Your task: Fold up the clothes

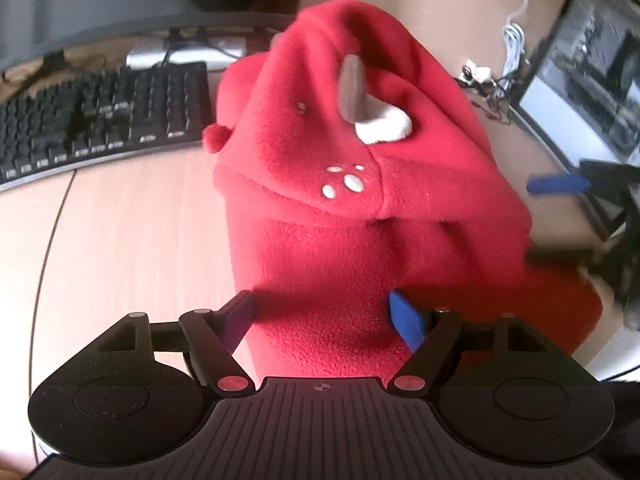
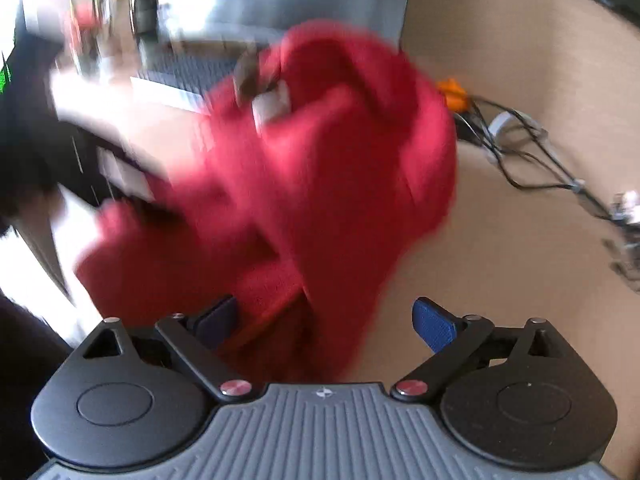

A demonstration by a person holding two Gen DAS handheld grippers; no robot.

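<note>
The red fleece garment is lying bunched on the counter, hood toward the keyboard. Both the left gripper and the right gripper are standing with fingers wide, straddling its near hem without pinching, so the fold looks unstarted. Next comes gripping that hem. The keyboard and cables are crowding the far side.

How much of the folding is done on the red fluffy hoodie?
Partly done, it looks: the red hoodie lies bundled on the desk, hood with its little horn on top. Right now nothing is held. The left gripper and right gripper both stand open, with fleece between the jaws but not pinched. Still left: the bundle looks lumpy, and the right view is too blurred to judge its edges.
</note>
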